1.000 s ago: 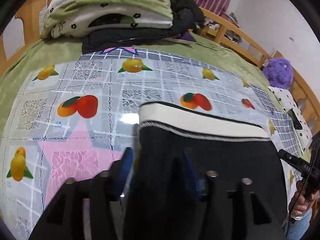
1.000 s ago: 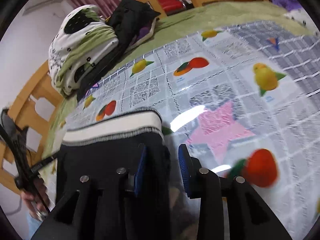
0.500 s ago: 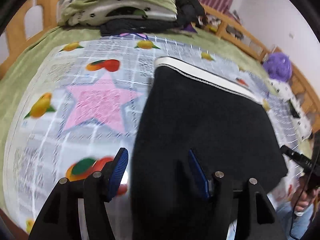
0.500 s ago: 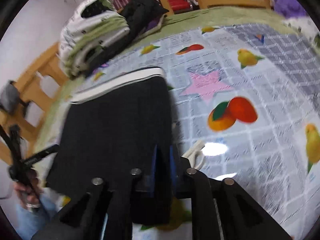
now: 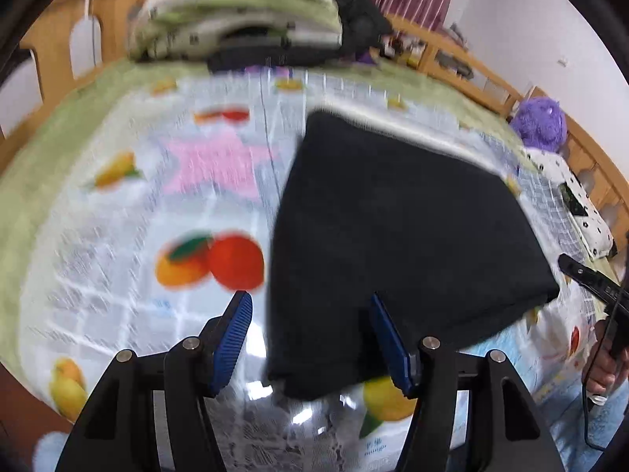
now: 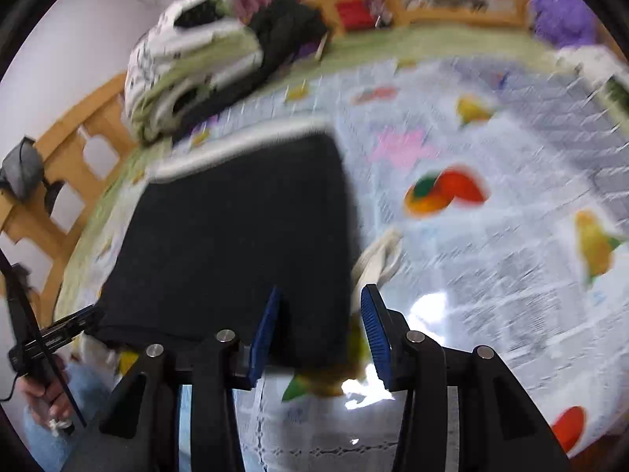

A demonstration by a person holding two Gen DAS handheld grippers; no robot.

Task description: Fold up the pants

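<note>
Black pants (image 5: 393, 216) lie folded on the fruit-print tablecloth (image 5: 118, 275), white waistband (image 5: 412, 137) at the far end. My left gripper (image 5: 312, 334) hovers open over their near left corner; the cloth lies loose between the blue pads (image 5: 236, 330). In the right wrist view, the pants (image 6: 236, 228) fill the left half. My right gripper (image 6: 320, 326) is opening, with the near right edge of the cloth between its jaws but not pinched. A white drawstring (image 6: 377, 255) pokes out beside that edge. Both views are motion-blurred.
A pile of folded bedding (image 5: 236, 19) and dark clothes sits at the far end of the bed, inside a wooden rail (image 5: 471, 67). A purple plush toy (image 5: 540, 122) is at the far right. A person's hand (image 5: 601, 369) is at the right edge.
Both grippers have drawn back from the waistband to the pants' near end. The right jaws closed on the cloth's edge half a second ago and have now spread apart.
</note>
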